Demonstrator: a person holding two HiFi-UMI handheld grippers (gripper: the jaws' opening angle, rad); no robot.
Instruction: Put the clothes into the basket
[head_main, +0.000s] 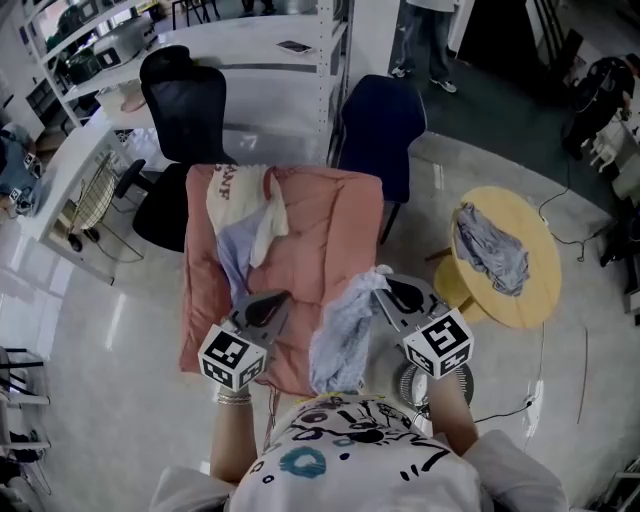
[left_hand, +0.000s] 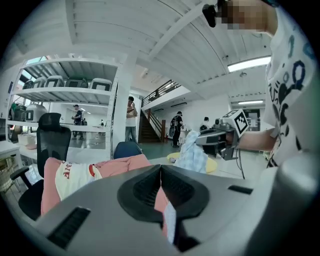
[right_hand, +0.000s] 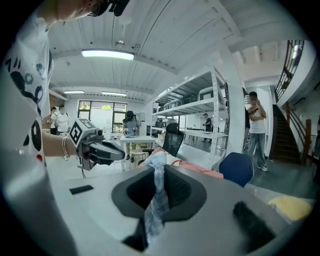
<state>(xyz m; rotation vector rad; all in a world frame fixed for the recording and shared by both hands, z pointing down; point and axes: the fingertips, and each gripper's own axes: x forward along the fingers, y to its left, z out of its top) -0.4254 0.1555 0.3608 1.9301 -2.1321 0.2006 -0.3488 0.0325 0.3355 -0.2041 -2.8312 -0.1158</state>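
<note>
Right gripper (head_main: 385, 290) is clamped on a limp pale-blue garment (head_main: 340, 340) dangling at the pink cover's (head_main: 320, 240) near edge. The left gripper (head_main: 258, 303) is pinched on thin lilac cloth (head_main: 232, 258) lying on that cover. Raise both clear before swinging aside (soft folds snag). A round wire thing (head_main: 412, 388) by the cover's near corner may be the basket.

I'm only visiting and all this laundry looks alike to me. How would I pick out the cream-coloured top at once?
Find the table draped in pink cloth, then look to its far corner, next to the black office chair. The cream top lies crumpled there. It alone bears red lettering, while the pale blue garment touching it is plain.
</note>
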